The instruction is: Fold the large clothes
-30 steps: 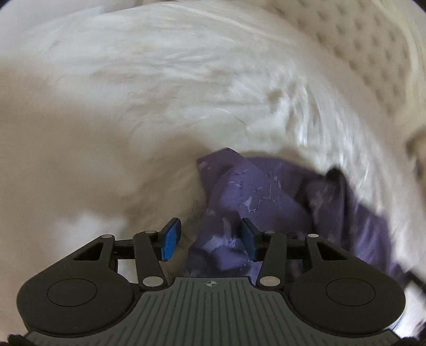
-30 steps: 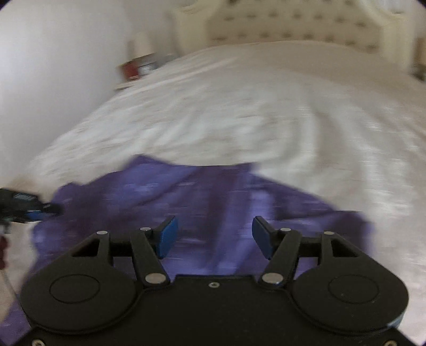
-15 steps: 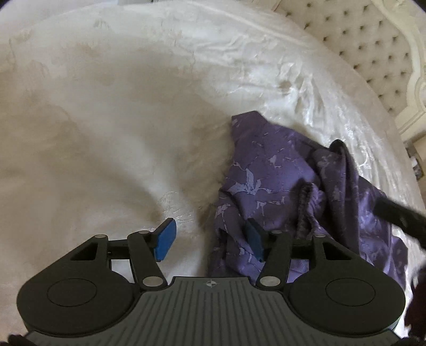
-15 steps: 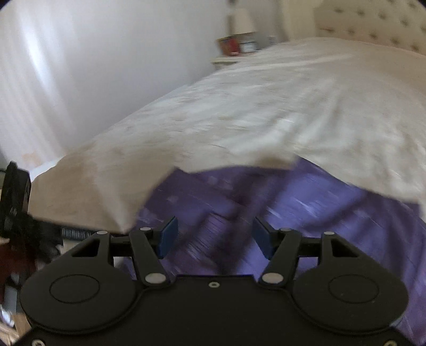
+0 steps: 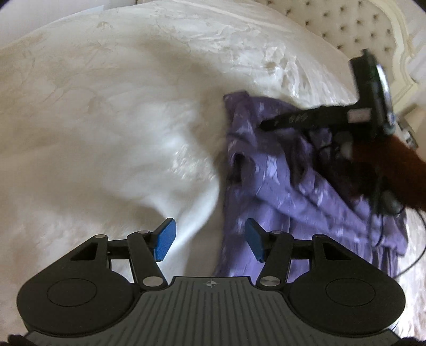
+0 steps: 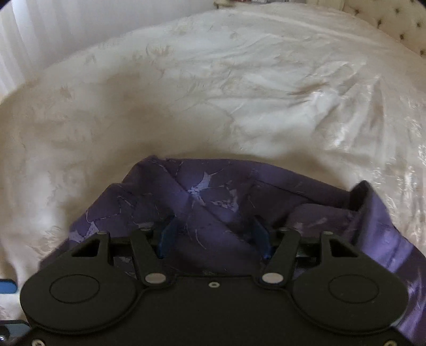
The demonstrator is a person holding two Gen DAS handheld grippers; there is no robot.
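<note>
Gaping wide, left gripper [image 5: 210, 241] jaws hold nothing; blue pads [image 5: 165, 239] flank bare white bedspread [image 5: 106, 133] and near edge of purple patterned garment [image 5: 279, 186]. Right gripper [image 6: 214, 235] jaws also spread wide, pads pressed into garment [image 6: 207, 197], fabric bunched between them, not pinched. Garment lies crumpled on bedspread [image 6: 213, 93], right of left gripper, directly under right gripper. In left wrist view, right gripper [image 5: 293, 119] reaches over garment from far right. Tufted headboard [image 5: 346, 24] at far right.
</note>
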